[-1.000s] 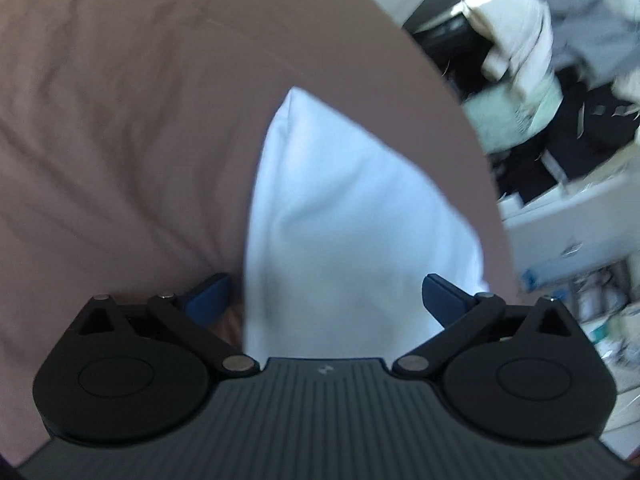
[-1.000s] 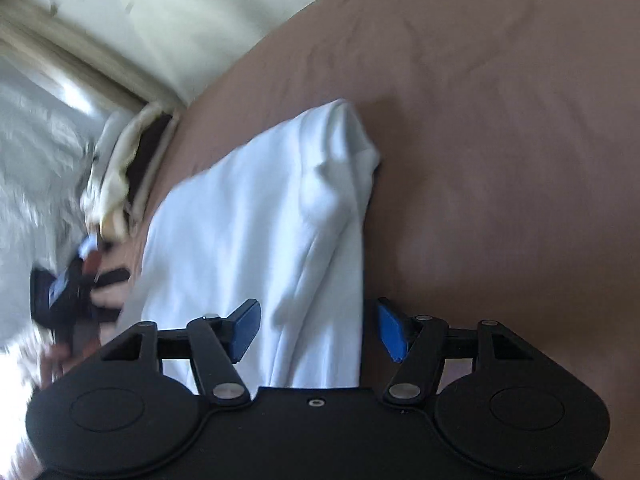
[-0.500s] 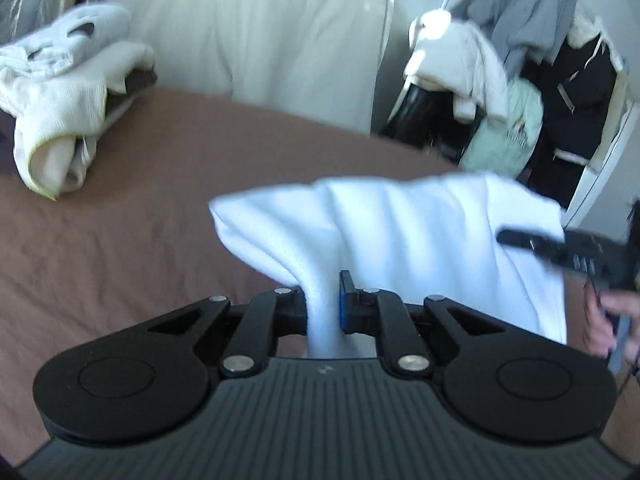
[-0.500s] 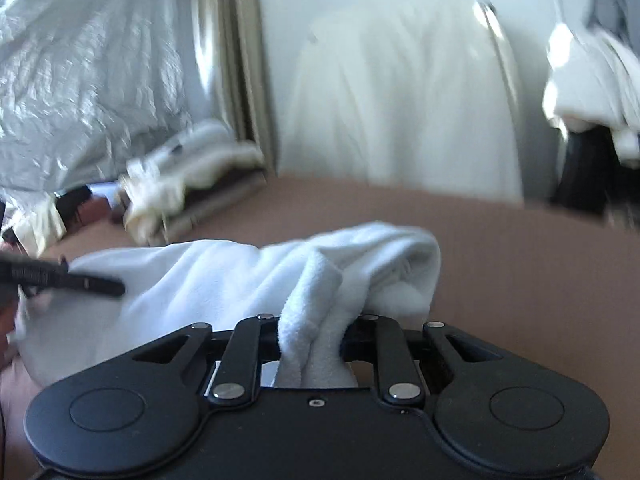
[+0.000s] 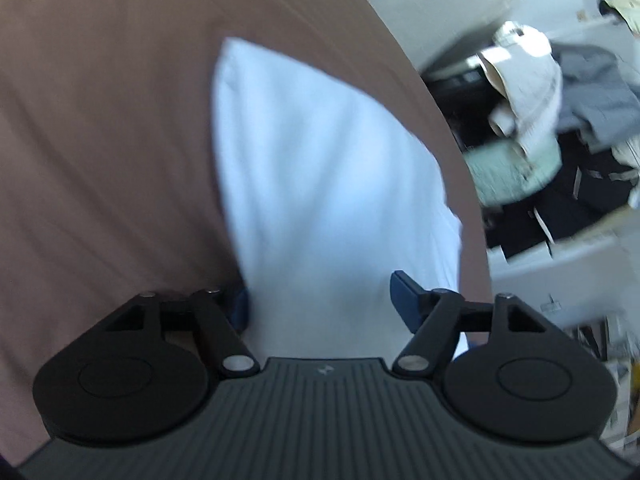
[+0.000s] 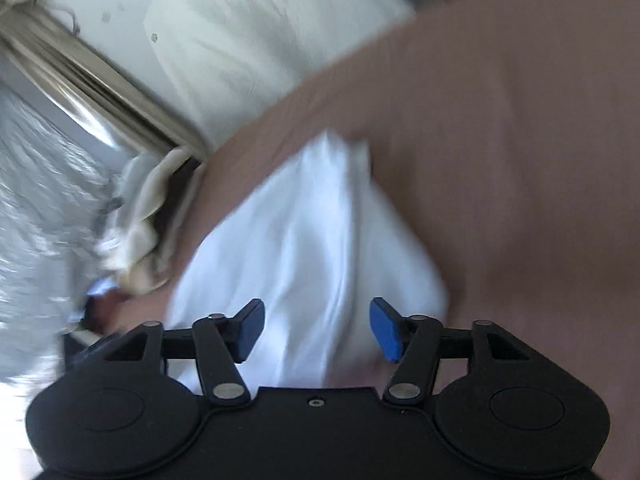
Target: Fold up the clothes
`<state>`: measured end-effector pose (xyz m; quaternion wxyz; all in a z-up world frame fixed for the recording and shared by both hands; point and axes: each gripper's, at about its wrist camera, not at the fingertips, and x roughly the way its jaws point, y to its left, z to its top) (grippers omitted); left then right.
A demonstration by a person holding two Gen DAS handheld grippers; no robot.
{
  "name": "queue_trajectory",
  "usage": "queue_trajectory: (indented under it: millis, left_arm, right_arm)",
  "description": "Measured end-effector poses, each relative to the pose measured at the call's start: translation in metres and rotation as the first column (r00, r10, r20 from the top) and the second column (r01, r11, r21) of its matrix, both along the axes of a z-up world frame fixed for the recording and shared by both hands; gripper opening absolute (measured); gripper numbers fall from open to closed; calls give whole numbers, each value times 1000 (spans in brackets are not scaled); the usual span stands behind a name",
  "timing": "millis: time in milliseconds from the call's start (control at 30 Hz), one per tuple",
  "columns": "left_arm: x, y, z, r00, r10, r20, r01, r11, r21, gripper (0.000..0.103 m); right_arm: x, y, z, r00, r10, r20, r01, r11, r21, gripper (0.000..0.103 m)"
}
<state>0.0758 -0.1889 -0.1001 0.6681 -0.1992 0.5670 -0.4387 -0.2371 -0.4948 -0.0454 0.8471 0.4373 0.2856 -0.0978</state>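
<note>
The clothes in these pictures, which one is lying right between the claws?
The white garment spread on the brown bed; the cream bundle sits off at the bed's edge, and others hang on a rack.

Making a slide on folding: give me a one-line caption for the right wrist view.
Right hand-held gripper opening over a white garment lying on a brown bedsheet.

Both views look forward and down from just behind their own fingers, close over the brown bed (image 5: 104,128) — the left wrist view faces the bed's right edge and a clothes rack (image 5: 560,120), the right wrist view its far-left corner and wall (image 6: 248,32). They share the white garment (image 5: 320,168) — both frames blurred.
</note>
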Motion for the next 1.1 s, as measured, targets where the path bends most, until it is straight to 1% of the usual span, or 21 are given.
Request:
queue_trajectory:
  millis: [67,100,133,200,300,467,533,567,600,700,733,767,800,833,867,900,933,967,1000,1033,1100]
  left_arm:
    - [-4,-8,4,999,-8,39,8,1000,9,73]
    - [-5,-13,4,999,-13,49,12,1000,3,71]
    - [-6,-17,3,998,-18,59,19,1000,-5,68]
    - [-13,-19,2,994,-31,104,30,1000,10,49]
    - [-15,-26,6,991,-13,135,14,1000,-5,36]
    - [3,-24,0,978,88,188,-83,996,-38,33]
    - [10,-27,-6,979,107,173,-103,994,-34,33]
    - [13,-28,-11,982,112,151,-107,994,-37,33]
    - [15,-29,-17,985,115,129,-112,993,-37,37]
    - [22,-52,-29,986,92,137,-92,996,-7,36]
    - [21,-60,-26,982,67,176,-71,997,16,36]
    - [19,-68,-19,972,33,232,-45,998,46,29]
    - [17,-77,-12,958,-3,286,-20,997,78,17]
    - [15,-80,-6,948,-17,318,-12,996,90,15]
    - [12,-80,1,942,-13,334,-18,996,89,13]
    - [10,-78,8,933,-13,360,-23,995,94,13]
    - [7,-77,18,913,-15,408,-33,993,110,13]
    - [2,-74,31,881,-13,472,-50,992,120,12]
    - [-2,-69,45,849,0,528,-69,991,112,12]
    - [-3,-61,60,830,26,557,-94,991,94,12]
    - [-3,-42,90,806,101,583,-152,988,39,12]
  right_arm:
    - [-10,14,-10,1000,15,-26,-14,1000,21,70]
    - [-8,22,-16,999,22,-44,-22,1000,19,70]
    - [-1,26,-23,999,27,-44,-25,998,53,70]
    - [12,34,-37,998,38,-43,-32,992,121,70]
    - [31,40,-58,1000,11,5,-12,968,249,70]
    - [68,36,-49,998,-62,-28,64,993,97,70]
    - [77,33,-53,995,-96,-41,100,990,97,72]
    - [82,33,-56,992,-115,-42,119,987,106,76]
    - [85,32,-60,990,-138,-26,140,983,116,79]
    - [93,34,-64,979,-201,29,198,977,72,80]
    - [91,35,-63,973,-227,26,227,974,25,69]
    - [91,36,-61,969,-247,21,248,968,-32,51]
    - [97,40,-55,971,-240,6,239,963,-126,45]
    - [104,46,-47,977,-213,0,207,952,-225,37]
    - [112,55,-37,984,-177,-7,164,927,-336,34]
    - [120,68,-24,992,-128,-16,107,883,-458,33]
    - [126,80,-8,997,-74,-12,55,828,-559,32]
    - [131,92,8,1000,-21,-9,11,768,-641,31]
    - [136,99,27,1000,25,5,-15,732,-681,31]
    - [140,107,46,997,73,17,-38,693,-720,31]
    - [150,121,83,986,166,33,-76,609,-790,31]
